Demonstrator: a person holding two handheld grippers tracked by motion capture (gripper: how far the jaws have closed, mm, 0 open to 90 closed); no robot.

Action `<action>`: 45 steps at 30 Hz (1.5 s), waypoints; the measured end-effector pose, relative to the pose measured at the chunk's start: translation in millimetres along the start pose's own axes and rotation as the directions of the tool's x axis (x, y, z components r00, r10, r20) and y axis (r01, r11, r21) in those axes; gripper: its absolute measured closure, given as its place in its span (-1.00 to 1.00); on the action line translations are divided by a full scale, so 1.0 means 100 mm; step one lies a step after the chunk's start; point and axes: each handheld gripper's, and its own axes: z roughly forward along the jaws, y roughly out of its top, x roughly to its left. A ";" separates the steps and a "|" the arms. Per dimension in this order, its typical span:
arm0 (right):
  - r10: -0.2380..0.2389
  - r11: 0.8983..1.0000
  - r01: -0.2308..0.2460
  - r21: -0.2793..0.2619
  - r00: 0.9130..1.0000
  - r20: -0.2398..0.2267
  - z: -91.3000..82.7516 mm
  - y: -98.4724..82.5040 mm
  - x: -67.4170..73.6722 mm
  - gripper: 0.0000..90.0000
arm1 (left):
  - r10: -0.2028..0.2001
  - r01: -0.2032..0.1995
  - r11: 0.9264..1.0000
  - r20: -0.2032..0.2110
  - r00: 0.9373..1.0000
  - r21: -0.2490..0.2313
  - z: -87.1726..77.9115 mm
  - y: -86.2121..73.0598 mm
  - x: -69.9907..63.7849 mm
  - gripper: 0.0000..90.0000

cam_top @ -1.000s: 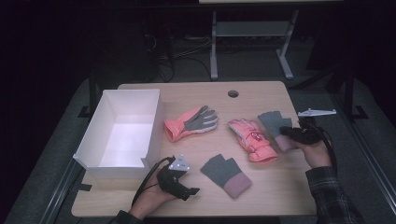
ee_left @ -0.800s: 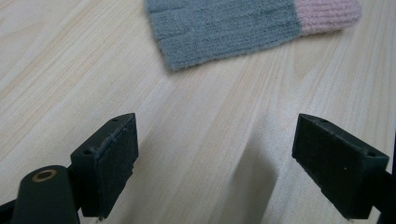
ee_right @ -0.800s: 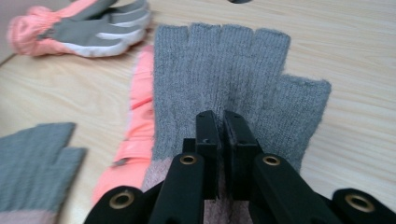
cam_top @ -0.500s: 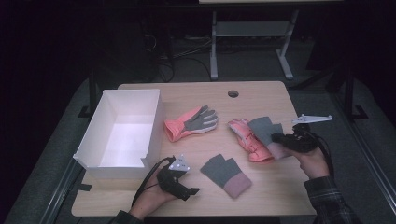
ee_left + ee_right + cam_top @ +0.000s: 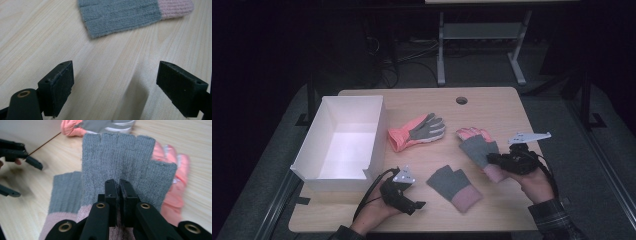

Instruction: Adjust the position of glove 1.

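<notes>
Progress check: we have the right gripper point(image 5: 492, 161) clamped on the grey knit fingerless glove with a pink cuff point(image 5: 480, 151), right of centre in the high view; in the right gripper view its jaws are pinched together on the knit near where grey meets pink point(image 5: 117, 165). That glove hangs over the coral-pink padded ski glove point(image 5: 469, 132) underneath, whose fingertips poke out at the upper edge. Its mate, the second grey-and-pink knit fingerless glove point(image 5: 454, 186), lies flat at lower centre of the high view, untouched, near the left gripper point(image 5: 419, 204). The left gripper's jaws stand wide apart with bare wood between them, resting low on the light wooden table point(image 5: 492, 102); the left gripper view has the mate's grey end at the top of frame point(image 5: 120, 15), not yet between the jaws. The other coral-and-grey ski glove point(image 5: 417, 131) sits at centre, just right of the white rectangular open box point(image 5: 374, 130), which takes the left of the high view and looks empty. Our read: one glove picked, nothing boxed or paired yet. Left to do, likely: carry this glove over to its mate or the box, then deal with the other three.
</notes>
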 end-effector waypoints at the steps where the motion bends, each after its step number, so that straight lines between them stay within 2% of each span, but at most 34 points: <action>1: -0.007 1.000 0.007 0.004 1.000 -0.003 0.01 0.00 0.03 0.91 | -0.004 0.004 1.000 -0.001 1.000 -0.005 0.00 0.00 -0.01 -0.69; 9: -0.033 0.999 0.034 0.021 0.998 -0.047 0.14 -0.02 0.29 0.90 | 0.000 0.000 1.000 0.002 1.000 -0.002 0.01 0.01 -0.01 -0.69; 11: -0.057 0.998 0.059 0.024 0.997 -0.057 0.18 -0.02 0.33 0.91 | -0.003 0.003 1.000 0.004 1.000 -0.003 0.01 0.00 -0.01 -0.69; 13: -0.046 0.998 0.049 0.037 0.997 -0.069 0.23 -0.03 0.39 0.91 | -0.001 0.001 1.000 0.004 1.000 -0.004 0.01 0.00 0.00 -0.69; 19: -0.063 0.996 0.068 0.057 0.994 -0.084 0.34 -0.06 0.50 0.91 | -0.010 0.010 1.000 0.007 1.000 -0.005 0.02 0.00 -0.02 -0.69; 24: -0.064 0.993 0.072 0.094 0.994 -0.093 0.45 -0.12 0.59 0.91 | 0.004 -0.004 1.000 0.008 1.000 0.008 0.02 0.01 -0.01 -0.69; 31: -0.071 0.987 0.082 0.138 0.994 -0.088 0.57 -0.17 0.65 0.90 | -0.005 0.005 1.000 0.008 1.000 0.002 0.02 0.00 -0.02 -0.69; 45: -0.088 0.979 0.102 0.178 0.993 -0.084 0.74 -0.23 0.74 0.90 | 0.002 -0.002 1.000 0.009 1.000 0.006 0.03 0.00 -0.03 -0.69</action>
